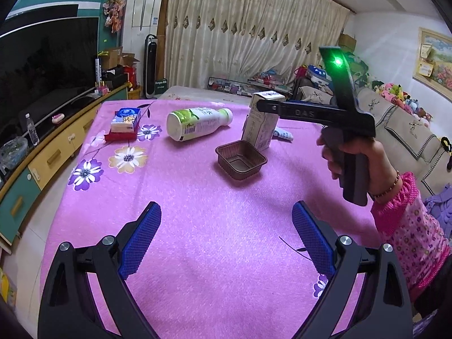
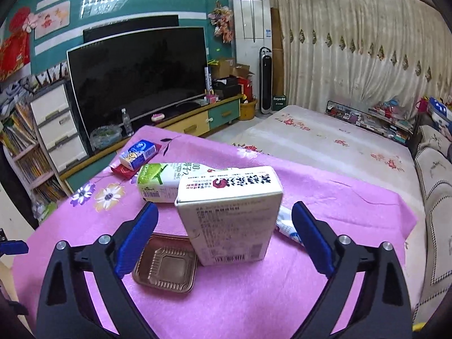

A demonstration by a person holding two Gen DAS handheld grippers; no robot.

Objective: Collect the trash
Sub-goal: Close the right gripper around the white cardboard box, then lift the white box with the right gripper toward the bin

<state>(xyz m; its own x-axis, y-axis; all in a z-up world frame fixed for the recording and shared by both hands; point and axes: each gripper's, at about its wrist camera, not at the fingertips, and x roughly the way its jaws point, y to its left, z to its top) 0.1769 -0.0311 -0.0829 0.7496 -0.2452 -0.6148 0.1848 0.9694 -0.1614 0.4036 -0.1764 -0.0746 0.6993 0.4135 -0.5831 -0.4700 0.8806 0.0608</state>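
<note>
Pink flowered tablecloth, carrying trash. I am lining my right claw, jaws apart, around an upright carton, not yet touching. Bottle is lying behind; brown tray sitting beside. My left claw is hanging wide, empty.

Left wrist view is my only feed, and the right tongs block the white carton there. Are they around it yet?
Observer: Yes. The right tongs stand open, with the upright white carton between the pads and neither pad touching it.
Operator: Anything crowding the pads?
Observer: The brown tray lies beside the carton's base, partly behind the left-hand pad in the right wrist view.
Operator: And the other side?
Observer: A small tube pokes out from behind the carton, close to the right-hand pad.
</note>
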